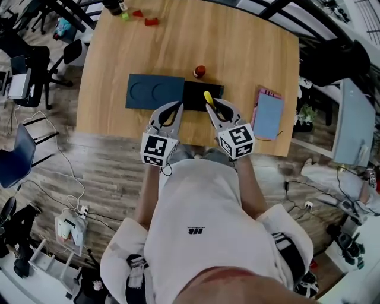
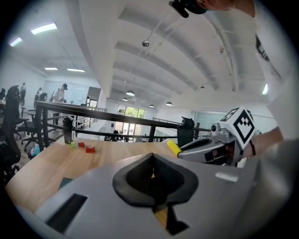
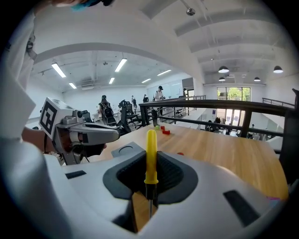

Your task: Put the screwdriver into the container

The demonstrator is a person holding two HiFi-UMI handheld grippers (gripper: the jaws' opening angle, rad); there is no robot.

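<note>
The screwdriver (image 3: 151,156) has a yellow handle and a thin metal shaft. It stands upright between the pads of my right gripper (image 3: 150,176), which is shut on it. In the head view the yellow handle (image 1: 208,98) sticks out over a black box (image 1: 202,95) that lies beside a dark blue tray (image 1: 154,91) with two round recesses. My right gripper (image 1: 217,110) hovers at the box's near edge. My left gripper (image 1: 176,110) is beside it at the tray's near right corner, pads together with nothing between them.
A small red object (image 1: 199,72) stands just behind the black box. A blue notebook with a pink edge (image 1: 267,113) lies at the right. Red blocks (image 1: 151,22) and a green block (image 1: 125,16) sit at the far end. A black railing (image 3: 224,109) runs beyond the table.
</note>
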